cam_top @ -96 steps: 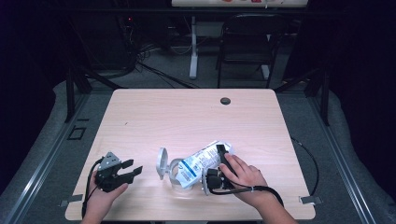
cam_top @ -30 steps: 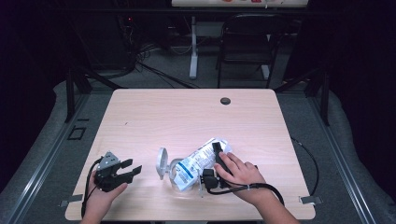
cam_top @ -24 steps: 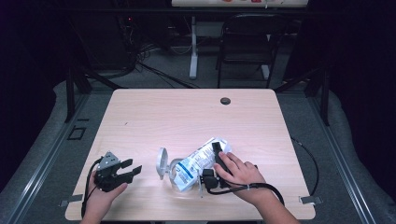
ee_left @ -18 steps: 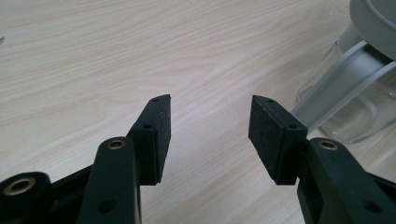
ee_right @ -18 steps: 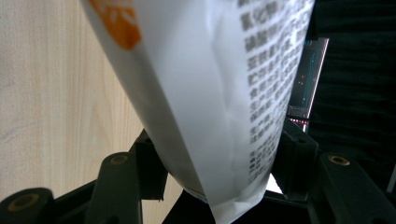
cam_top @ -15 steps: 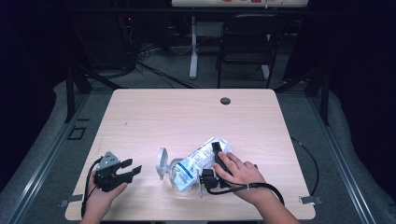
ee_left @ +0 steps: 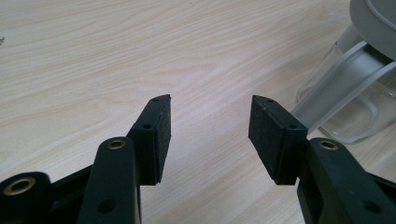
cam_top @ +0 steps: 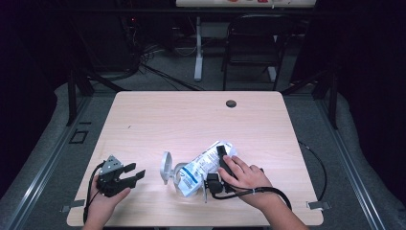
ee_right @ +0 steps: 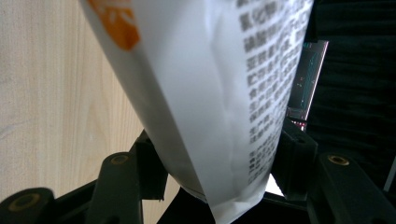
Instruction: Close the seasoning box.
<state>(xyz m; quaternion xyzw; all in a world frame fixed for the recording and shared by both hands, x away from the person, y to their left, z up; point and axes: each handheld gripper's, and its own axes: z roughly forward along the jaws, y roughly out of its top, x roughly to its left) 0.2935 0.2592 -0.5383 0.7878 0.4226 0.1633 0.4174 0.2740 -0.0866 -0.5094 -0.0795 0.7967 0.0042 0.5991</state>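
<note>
We record a light wooden surface (cam_top: 191, 120) with a small dark round grommet (cam_top: 231, 103) near its far edge; the floor around it is dark, with a chair and cables beyond.

Near the front edge, right of centre, a clear container (cam_top: 178, 175) lies on its side, its grey lid (cam_top: 166, 167) hinged open and standing up at its left end. In the left gripper view we see the same container (ee_left: 355, 107) at the upper right, its clear wall resting on the wood and the grey lid (ee_left: 376, 23) above it.

A white bag with blue print (cam_top: 206, 160) lies slanted, its lower end at the mouth of the container and its upper end pointing to the far right. We cannot tell how far the bag reaches inside.

The right hand (cam_top: 246, 177) rests on the right gripper (cam_top: 225, 165), which lies against the bag on its right side. In the right gripper view the white bag (ee_right: 210, 93), printed with dark characters and an orange mark, passes between the two black jaws; both pads sit against it, so we note the jaws closed on the bag at a wide spread.

The left gripper (cam_top: 128, 176) sits well to the left of the container, held by the left hand (cam_top: 103, 199). Its jaws stand wide with nothing between them, low over bare wood.
</note>
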